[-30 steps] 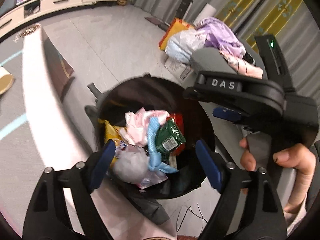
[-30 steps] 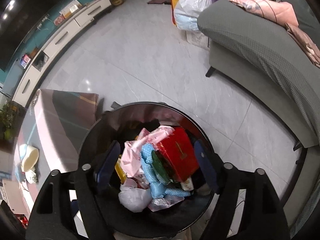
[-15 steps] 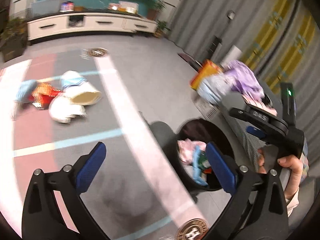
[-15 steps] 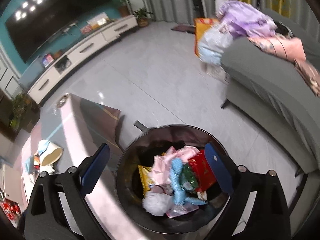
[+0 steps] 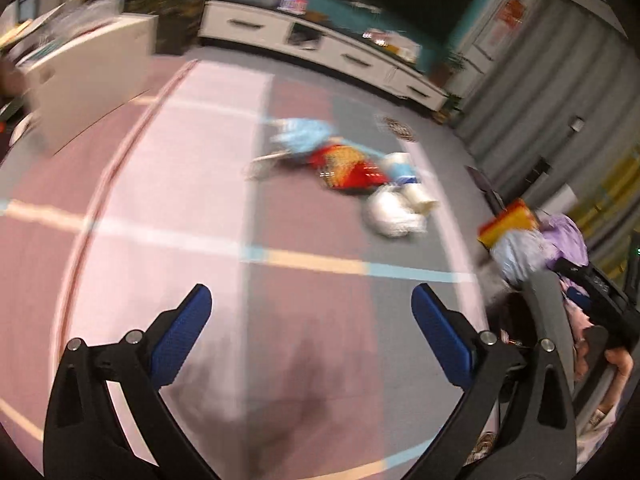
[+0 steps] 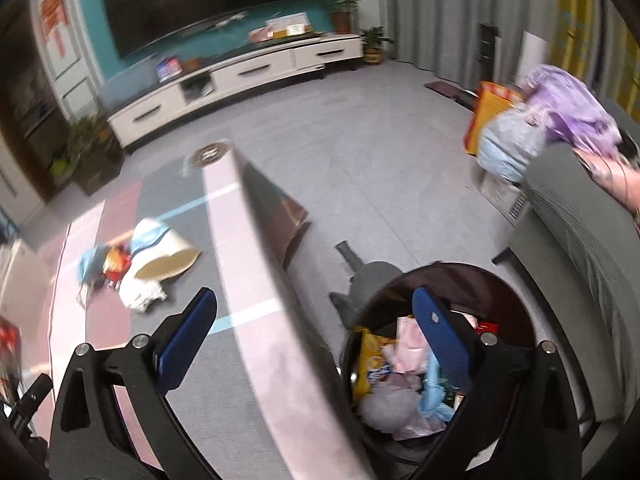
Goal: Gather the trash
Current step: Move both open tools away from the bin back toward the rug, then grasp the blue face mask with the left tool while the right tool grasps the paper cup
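Both tools are empty: the left hand-held gripper has its blue fingers spread wide over the striped counter, and the right hand-held gripper is spread just as wide, its right finger hanging over the rim of the black bin at the lower right of its view. The bin already holds wrappers and tissue. The trash that is left lies in one heap on the counter, right of centre in the upper half of the left view: a light blue piece, a red and yellow snack bag, a paper cup on its side and a white crumpled wad, all touching or just beside one another. The step in hand looks like a reach back to that heap. To do it well, keep the fingers wide until they straddle a single piece, probably the white wad nearest the bin, come down close to the counter so the lower edge gets under the soft paper, and close firmly so nothing slips out during the carry; the left view is blurred, so finer detail of the heap cannot be told
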`<state>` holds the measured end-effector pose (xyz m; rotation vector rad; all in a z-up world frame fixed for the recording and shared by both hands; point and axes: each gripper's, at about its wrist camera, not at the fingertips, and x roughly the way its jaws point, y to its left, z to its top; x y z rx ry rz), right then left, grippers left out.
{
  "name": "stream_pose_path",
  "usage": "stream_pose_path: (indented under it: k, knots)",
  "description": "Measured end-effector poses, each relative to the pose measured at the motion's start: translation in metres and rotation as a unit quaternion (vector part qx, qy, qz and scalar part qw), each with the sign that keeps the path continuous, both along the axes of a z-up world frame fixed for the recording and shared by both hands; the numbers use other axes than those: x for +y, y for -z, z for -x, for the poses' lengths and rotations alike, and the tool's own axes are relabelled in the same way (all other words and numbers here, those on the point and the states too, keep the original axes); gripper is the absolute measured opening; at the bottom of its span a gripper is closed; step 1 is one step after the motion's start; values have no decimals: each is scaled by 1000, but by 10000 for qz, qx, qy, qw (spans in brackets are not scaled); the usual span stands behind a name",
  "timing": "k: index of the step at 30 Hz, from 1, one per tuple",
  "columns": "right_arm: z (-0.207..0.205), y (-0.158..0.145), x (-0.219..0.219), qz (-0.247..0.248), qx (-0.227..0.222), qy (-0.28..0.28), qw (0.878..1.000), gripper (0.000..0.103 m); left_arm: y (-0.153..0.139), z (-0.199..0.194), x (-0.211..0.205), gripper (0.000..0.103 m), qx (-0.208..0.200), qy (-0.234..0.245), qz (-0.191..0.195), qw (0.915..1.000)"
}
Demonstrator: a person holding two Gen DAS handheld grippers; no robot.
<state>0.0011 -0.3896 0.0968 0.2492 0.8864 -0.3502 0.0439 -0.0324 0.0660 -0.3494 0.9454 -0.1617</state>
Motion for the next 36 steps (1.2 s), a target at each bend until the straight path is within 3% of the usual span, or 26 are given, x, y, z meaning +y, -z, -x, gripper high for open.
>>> stream_pose_path:
  k: [6,11,16,19,28,36]
  knots:
    - [-23,18,41,-288,85,-511,9982,96,23,5,49,100,234,-485,84,9985]
    - [-39,35,73,-598,229,-897,9939,96,22,1,62,100,100,-525,120,9985]
    - [-60,48,99,-403,525,-1164,9910,96,16,-16,61,100,9,-428,311,9986]
    - [-78,47,109,-253,570,-1401,9882,96,11,-37,53,100,-75,-253,279,9993]
    - [-167,51,114,-502,743,-1761,9803,96,10,-132,19,99,-51,46,515,9986]
    - [-223,88,109,-829,1218,-1920,9703,78,30,-198,-16,96,34,346,243,9991]
